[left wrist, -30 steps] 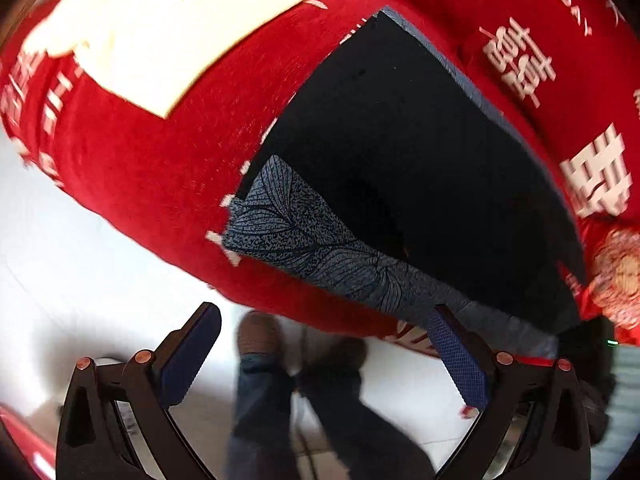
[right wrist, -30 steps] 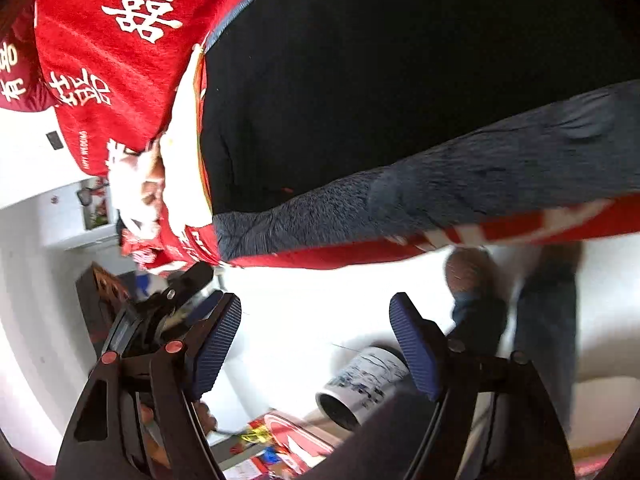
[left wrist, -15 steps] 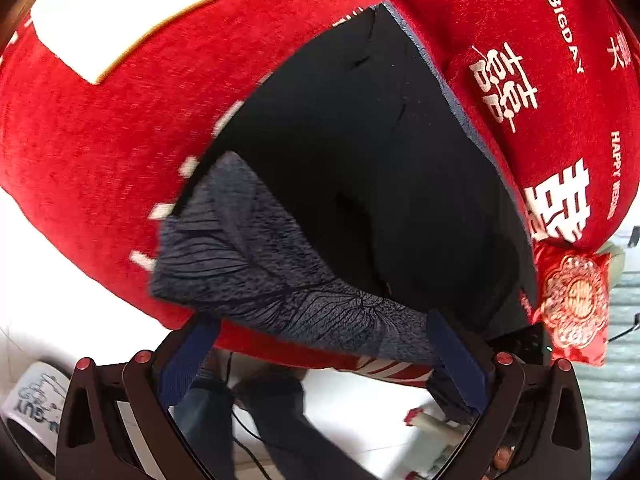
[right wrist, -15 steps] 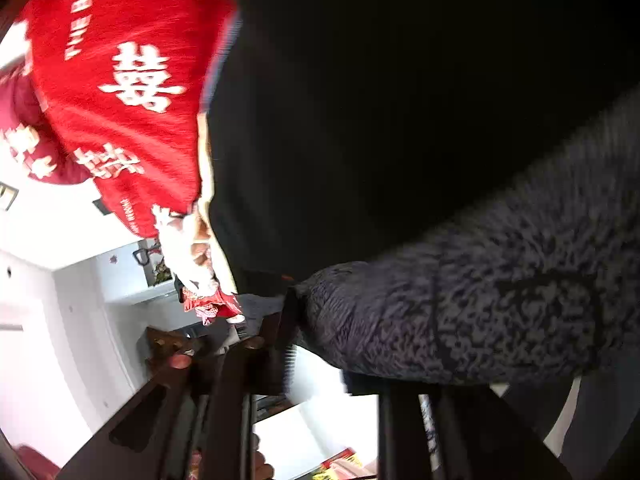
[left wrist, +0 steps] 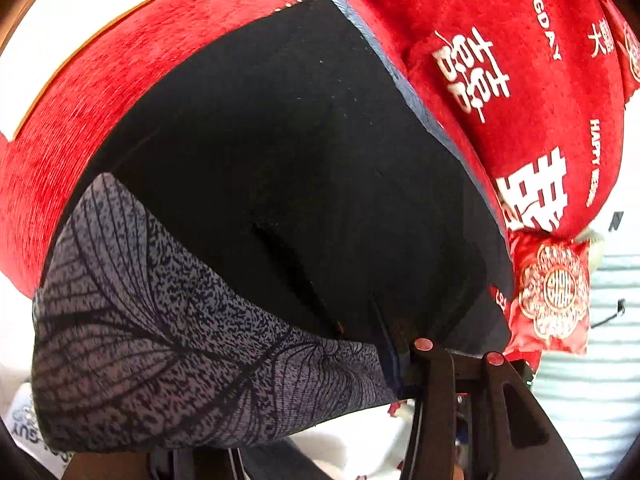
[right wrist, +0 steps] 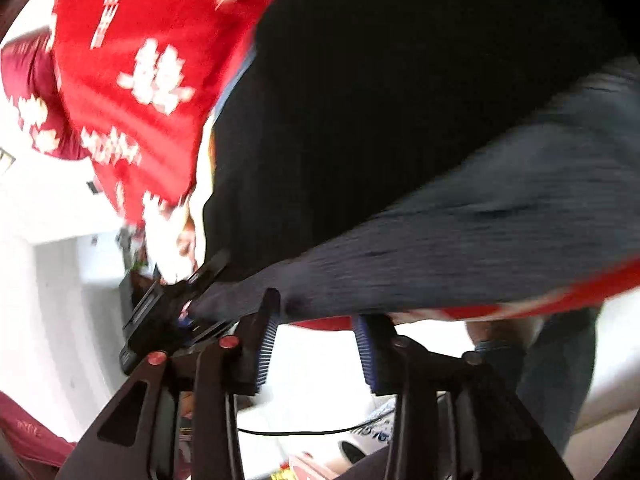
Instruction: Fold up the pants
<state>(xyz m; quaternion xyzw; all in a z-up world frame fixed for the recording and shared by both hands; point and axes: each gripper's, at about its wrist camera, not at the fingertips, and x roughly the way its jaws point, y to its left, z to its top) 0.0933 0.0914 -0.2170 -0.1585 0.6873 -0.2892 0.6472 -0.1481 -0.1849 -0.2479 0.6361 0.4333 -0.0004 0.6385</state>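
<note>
The black pants lie flat on the red bedspread ahead of both grippers, the left gripper clenched on their grey leaf-print waistband, the right gripper part-open, jaws just widened, gripping nothing, evidently to lift that edge over.

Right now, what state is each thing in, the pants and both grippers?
Pants: spread flat on the red bedspread, patterned band at the near edge.
Left gripper: jaws have just been closing, shut on the patterned band.
Right gripper: jaws have just been opening, open, nothing pinched between them, band's edge at its tips.
</note>
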